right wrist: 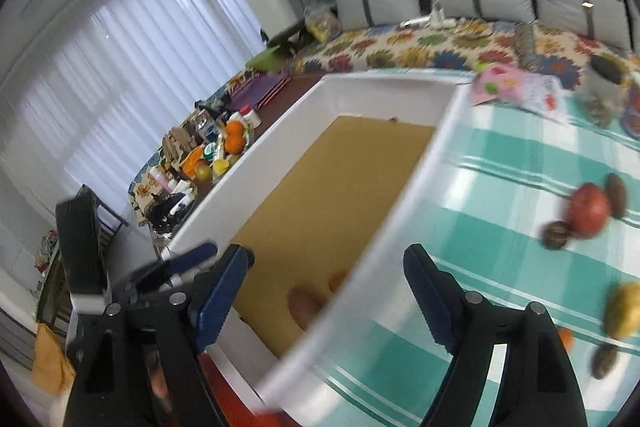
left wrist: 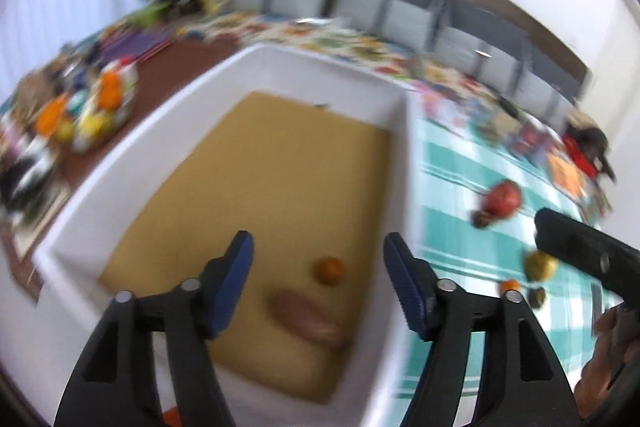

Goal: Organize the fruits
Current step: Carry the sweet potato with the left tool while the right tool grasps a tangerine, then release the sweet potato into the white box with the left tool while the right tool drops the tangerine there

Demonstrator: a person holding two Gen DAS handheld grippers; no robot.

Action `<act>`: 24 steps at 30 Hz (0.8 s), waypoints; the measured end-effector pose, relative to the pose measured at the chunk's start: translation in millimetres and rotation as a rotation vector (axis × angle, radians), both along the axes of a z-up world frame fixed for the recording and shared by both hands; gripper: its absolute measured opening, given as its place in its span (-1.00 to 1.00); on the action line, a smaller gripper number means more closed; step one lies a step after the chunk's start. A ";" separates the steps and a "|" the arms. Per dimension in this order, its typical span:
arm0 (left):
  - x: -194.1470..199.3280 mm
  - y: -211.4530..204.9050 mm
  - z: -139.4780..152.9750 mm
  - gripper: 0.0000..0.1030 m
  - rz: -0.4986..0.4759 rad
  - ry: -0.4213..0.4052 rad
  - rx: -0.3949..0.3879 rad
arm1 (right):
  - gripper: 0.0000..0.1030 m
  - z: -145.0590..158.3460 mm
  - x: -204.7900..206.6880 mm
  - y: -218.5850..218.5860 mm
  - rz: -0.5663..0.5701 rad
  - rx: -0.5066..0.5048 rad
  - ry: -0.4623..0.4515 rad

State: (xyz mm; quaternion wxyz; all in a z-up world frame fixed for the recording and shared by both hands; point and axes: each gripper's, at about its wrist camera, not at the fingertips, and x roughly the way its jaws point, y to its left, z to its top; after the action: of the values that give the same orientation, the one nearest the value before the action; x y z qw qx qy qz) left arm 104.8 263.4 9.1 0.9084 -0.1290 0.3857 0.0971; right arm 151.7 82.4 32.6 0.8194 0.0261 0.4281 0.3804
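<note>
Above the white box (left wrist: 248,75), both tongs, left (left wrist: 318,283) and right (right wrist: 328,299), tilt downward, jaws apart and empty.

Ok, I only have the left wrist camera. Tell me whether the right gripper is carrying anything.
Observer: No. The right wrist view shows the right gripper open and empty, with the white box wall running across below the gap.
Operator: Count the dark fruits by the apple. I see one.
Observer: Two. One dark fruit sits at the near left of the apple, and a second dark fruit sits behind it on the right.
Operator: Report what stands at the far end of the cloth.
Observer: A blurred grey cup, to the right of a pink packet.
</note>
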 end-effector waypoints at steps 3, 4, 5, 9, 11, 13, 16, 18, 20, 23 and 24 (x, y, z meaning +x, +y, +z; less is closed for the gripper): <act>22.4 -40.4 -15.2 0.41 -0.108 0.026 0.112 | 0.70 -19.6 -20.8 -66.3 -0.043 -0.075 -0.057; 29.4 -49.4 -22.8 0.41 -0.123 0.048 0.140 | 0.71 -28.3 -27.3 -89.1 -0.060 -0.112 -0.073; 37.0 -57.0 -33.5 0.41 -0.130 0.078 0.149 | 0.71 -40.1 -35.4 -115.4 -0.087 -0.157 -0.083; 44.6 -76.4 -54.2 0.38 -0.122 0.160 0.197 | 0.71 -81.2 -63.1 -216.8 -0.252 -0.296 -0.103; 38.5 -82.0 -51.6 0.40 -0.113 0.146 0.208 | 0.71 -96.1 -71.7 -256.8 -0.348 -0.335 -0.104; 33.1 -83.4 -51.6 0.40 -0.097 0.152 0.180 | 0.71 -107.3 -74.5 -289.8 -0.454 -0.338 -0.097; 26.4 -95.1 -54.8 0.40 -0.098 0.161 0.190 | 0.70 -115.9 -75.8 -318.5 -0.560 -0.292 -0.066; 21.7 -108.5 -57.5 0.40 -0.120 0.166 0.228 | 0.70 -115.3 -73.5 -323.2 -0.569 -0.268 -0.058; 16.9 -118.7 -59.5 0.40 -0.136 0.172 0.270 | 0.70 -110.4 -74.2 -320.6 -0.555 -0.278 -0.098; 12.9 -125.3 -61.9 0.40 -0.147 0.186 0.330 | 0.70 -113.5 -76.3 -311.2 -0.514 -0.320 -0.137; 12.1 -124.1 -61.8 0.40 -0.141 0.188 0.330 | 0.71 -115.8 -77.7 -310.3 -0.504 -0.322 -0.134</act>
State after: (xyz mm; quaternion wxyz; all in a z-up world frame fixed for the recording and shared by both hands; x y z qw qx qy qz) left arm 116.8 139.3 -52.7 0.8818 0.0586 0.4556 0.1070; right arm 74.0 -227.9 -83.2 0.9080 -0.0239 0.4078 0.0933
